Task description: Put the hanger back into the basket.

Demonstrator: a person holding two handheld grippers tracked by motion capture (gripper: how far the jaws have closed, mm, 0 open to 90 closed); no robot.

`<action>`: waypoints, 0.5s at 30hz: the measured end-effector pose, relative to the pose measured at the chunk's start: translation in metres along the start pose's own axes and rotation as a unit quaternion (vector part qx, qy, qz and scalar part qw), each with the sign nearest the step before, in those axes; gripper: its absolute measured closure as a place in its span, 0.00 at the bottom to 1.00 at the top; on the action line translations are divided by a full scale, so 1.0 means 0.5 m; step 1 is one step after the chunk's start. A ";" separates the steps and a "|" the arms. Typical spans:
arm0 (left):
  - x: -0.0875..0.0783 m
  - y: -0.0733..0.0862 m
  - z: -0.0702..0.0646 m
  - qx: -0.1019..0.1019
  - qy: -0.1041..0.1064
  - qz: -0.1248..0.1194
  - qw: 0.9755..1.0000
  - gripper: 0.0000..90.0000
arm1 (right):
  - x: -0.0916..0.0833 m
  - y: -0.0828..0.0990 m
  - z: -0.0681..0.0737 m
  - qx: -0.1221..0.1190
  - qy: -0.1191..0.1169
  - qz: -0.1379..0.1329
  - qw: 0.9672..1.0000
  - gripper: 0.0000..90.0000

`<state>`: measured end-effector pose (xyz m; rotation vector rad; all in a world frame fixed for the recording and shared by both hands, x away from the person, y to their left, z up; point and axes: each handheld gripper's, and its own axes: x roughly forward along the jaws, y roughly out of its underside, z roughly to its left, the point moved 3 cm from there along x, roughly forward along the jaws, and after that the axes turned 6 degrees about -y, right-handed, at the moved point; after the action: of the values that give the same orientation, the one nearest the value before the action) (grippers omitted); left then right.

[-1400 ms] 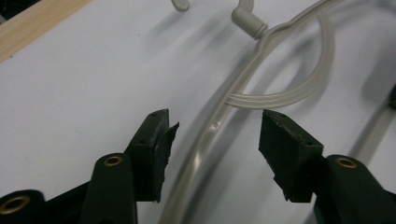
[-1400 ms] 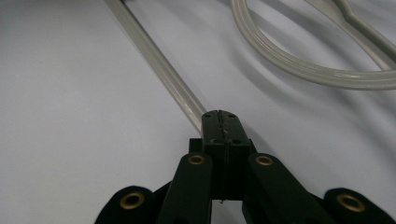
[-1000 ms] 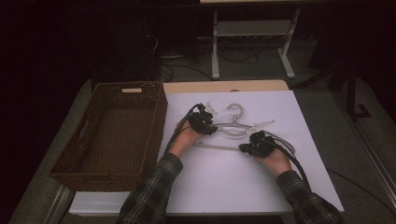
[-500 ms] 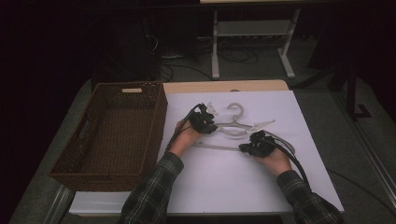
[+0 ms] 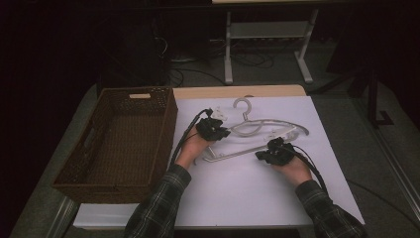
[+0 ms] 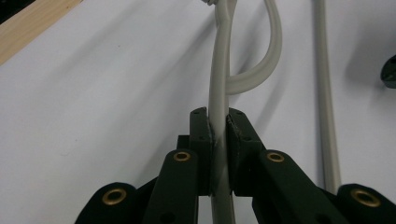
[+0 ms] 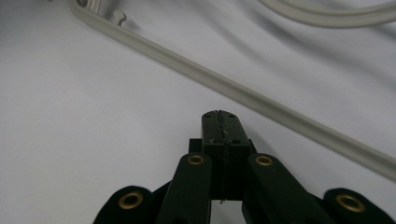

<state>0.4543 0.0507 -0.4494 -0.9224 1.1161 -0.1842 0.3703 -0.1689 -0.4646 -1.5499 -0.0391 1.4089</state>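
Observation:
A pale grey plastic clothes hanger (image 5: 267,124) lies on the white tabletop, hook pointing away from me. My left gripper (image 5: 220,130) is at its left arm; in the left gripper view its jaws have just been closing and now pinch the hanger's thin arm (image 6: 219,112) between the pads. My right gripper (image 5: 265,154) rests on the table beside the hanger's lower bar (image 7: 243,95); its jaws are pressed together with nothing between them, the bar passing just beyond the tips.
A dark brown wicker basket (image 5: 148,144) stands on the left of the white table (image 5: 247,198), close to my left forearm. A wooden strip (image 5: 237,91) edges the table's far side. A metal stand (image 5: 267,34) is on the floor behind.
The left gripper has shifted slightly toward the hanger's left arm and closed on it. The right hand and gripper have stayed in place.

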 end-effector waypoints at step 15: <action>-0.025 -0.003 -0.006 -0.044 0.017 -0.011 0.999 0.92 | -0.046 -0.009 0.015 0.008 -0.026 -0.048 0.998 0.85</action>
<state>0.4466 0.0550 -0.4399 -1.0134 1.1526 -0.1715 0.3597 -0.1761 -0.4435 -1.4779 -0.1315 1.3704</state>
